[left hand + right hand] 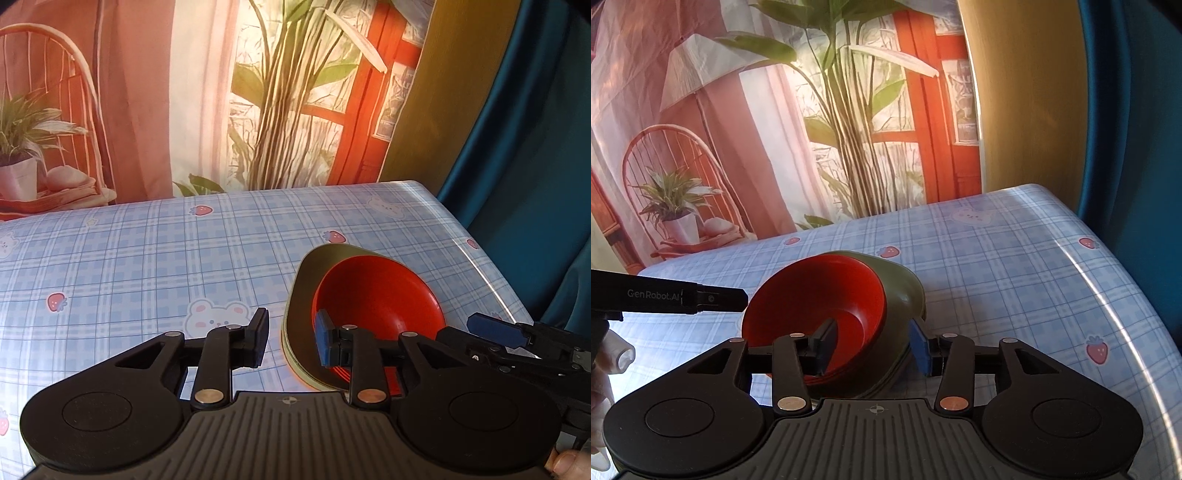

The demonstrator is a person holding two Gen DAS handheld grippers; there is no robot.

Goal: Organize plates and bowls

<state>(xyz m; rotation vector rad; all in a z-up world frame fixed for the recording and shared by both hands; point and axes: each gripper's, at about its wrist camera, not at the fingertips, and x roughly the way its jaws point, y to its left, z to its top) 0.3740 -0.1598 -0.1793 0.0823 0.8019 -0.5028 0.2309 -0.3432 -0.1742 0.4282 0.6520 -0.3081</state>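
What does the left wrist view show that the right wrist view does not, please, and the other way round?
Only the left wrist view: the near-left tablecloth with a bear print, and the right gripper seen from the side at the right edge.

Only the right wrist view: a lamp on the printed backdrop, and the left gripper's arm entering from the left.

Both: the red bowls nested on the green plates, on the blue plaid tablecloth, with each gripper's own jaws apart and nothing clamped.
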